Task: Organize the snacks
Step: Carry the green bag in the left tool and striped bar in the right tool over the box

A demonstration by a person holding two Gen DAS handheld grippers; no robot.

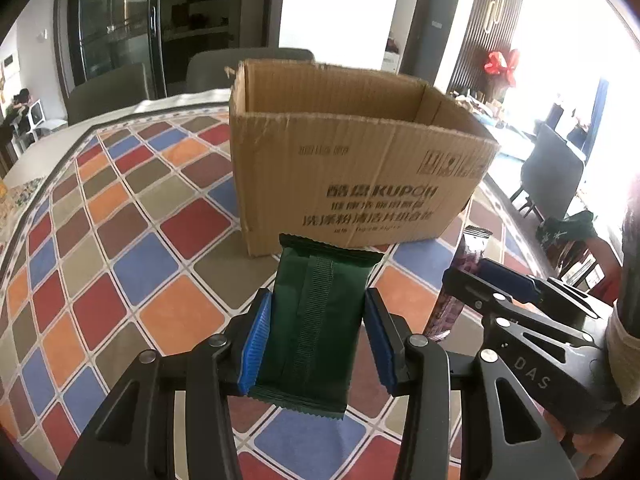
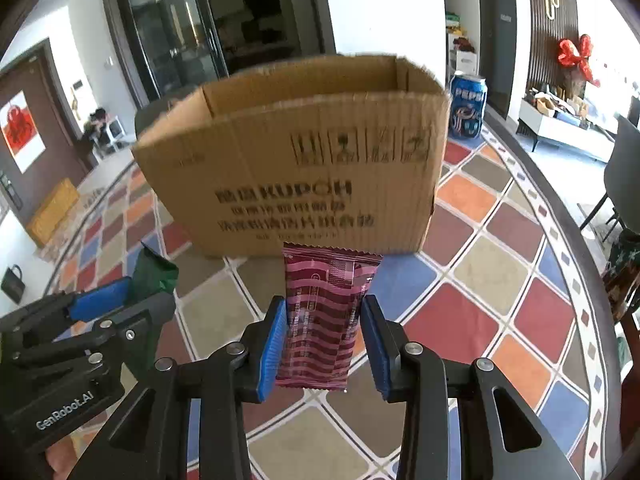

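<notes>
My left gripper is shut on a dark green snack packet and holds it above the table, in front of an open brown cardboard box. My right gripper is shut on a maroon striped snack packet, also held in front of the box. The right gripper with its maroon packet shows at the right of the left wrist view. The left gripper with the green packet shows at the left of the right wrist view.
The table wears a checkered multicoloured cloth. A blue Pepsi can stands behind the box's right corner. Grey chairs stand round the table. More packets lie at the right table edge.
</notes>
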